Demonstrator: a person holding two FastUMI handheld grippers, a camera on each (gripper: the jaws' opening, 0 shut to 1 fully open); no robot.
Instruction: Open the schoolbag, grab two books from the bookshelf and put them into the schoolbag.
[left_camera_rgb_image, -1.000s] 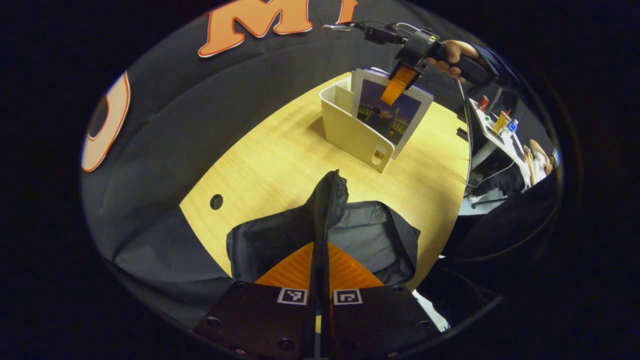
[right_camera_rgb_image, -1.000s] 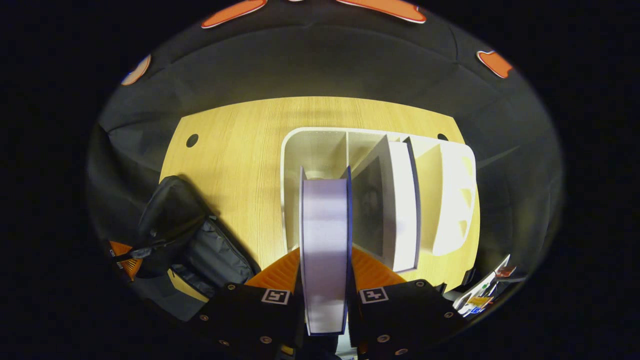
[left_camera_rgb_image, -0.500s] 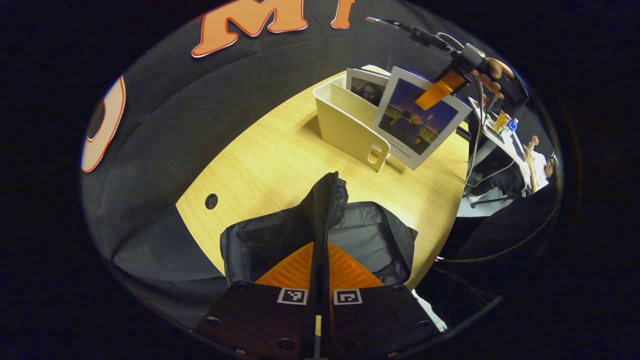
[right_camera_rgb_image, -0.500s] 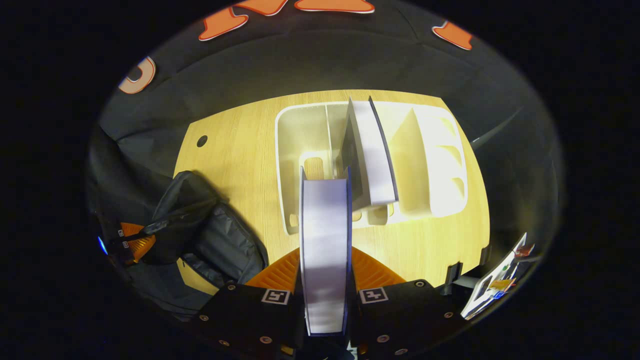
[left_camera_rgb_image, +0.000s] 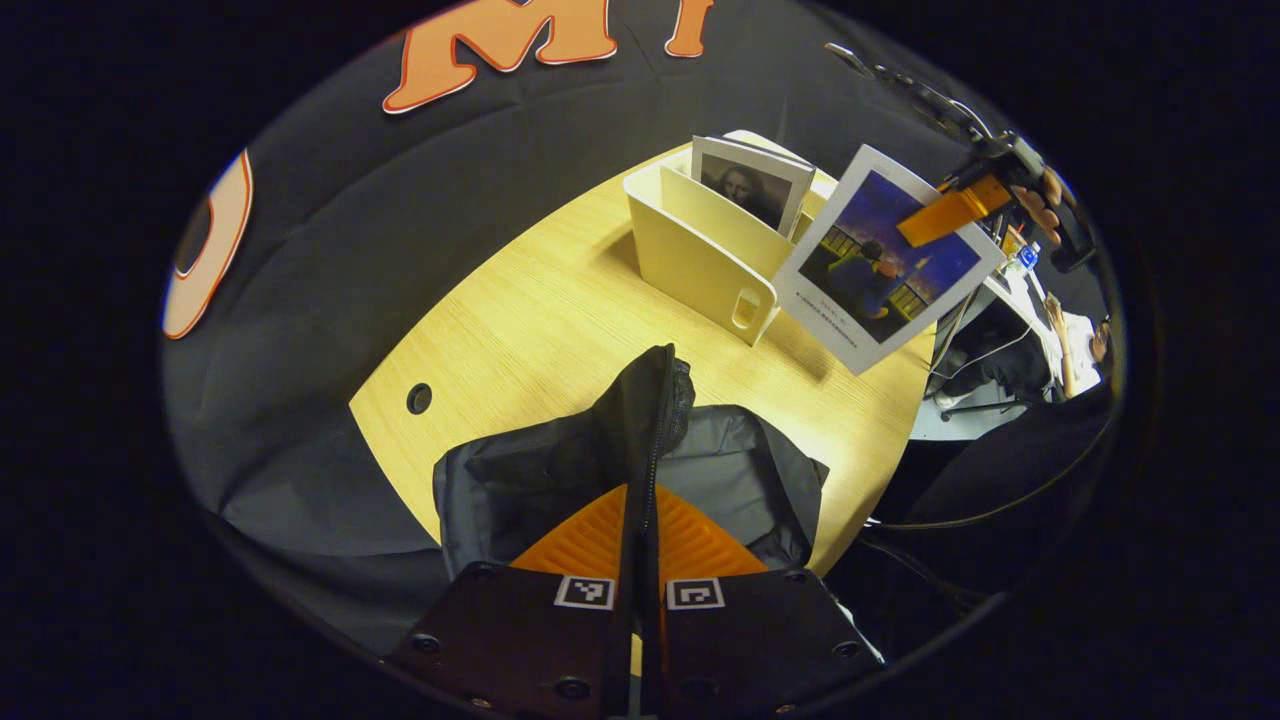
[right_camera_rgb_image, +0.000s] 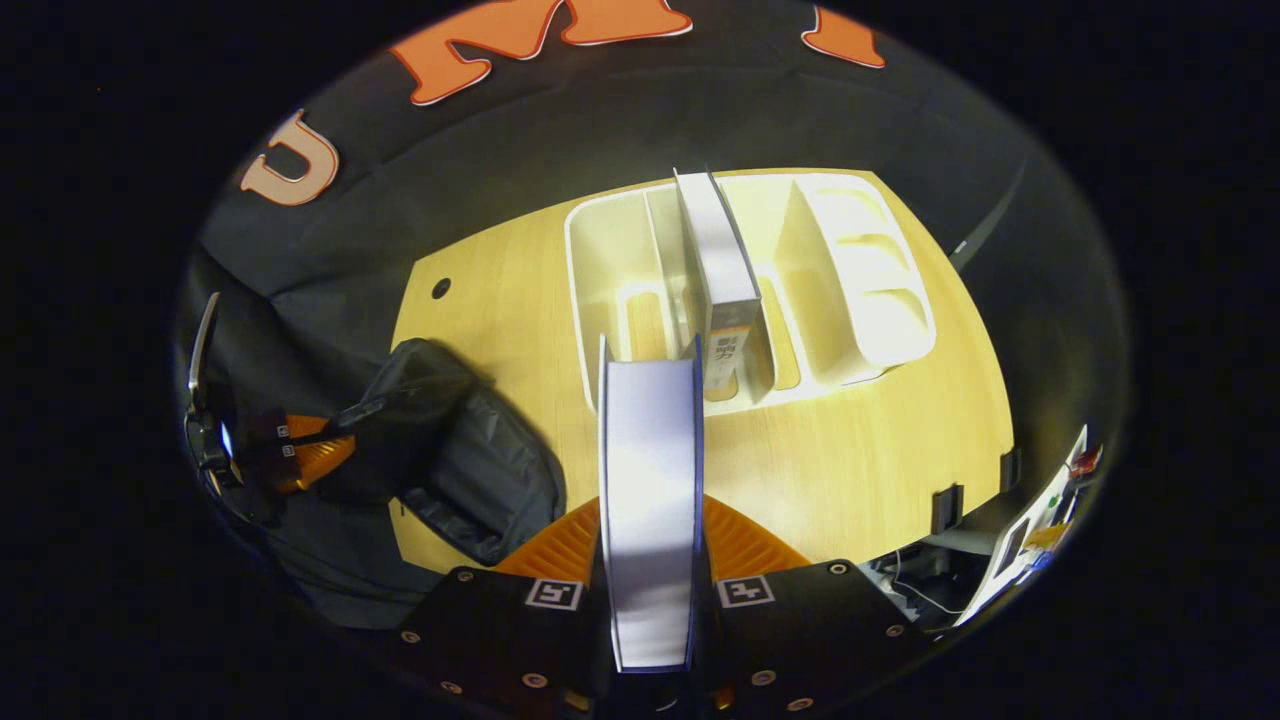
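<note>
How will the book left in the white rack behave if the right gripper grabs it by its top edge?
The remaining book looks thin, so it probably lifts lightly. It stands leaning in the white rack and may tip when nudged. Its soft cover could flex like the held book.

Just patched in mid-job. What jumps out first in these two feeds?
The book with the blue night-scene cover hangs in the air beside the white bookshelf, tilted, pinched by the right gripper; in the right gripper view its page edges stand between the jaws. Nearer, the left gripper is shut on the raised edge of the black schoolbag, holding it up. A second book stands in the bookshelf.
</note>
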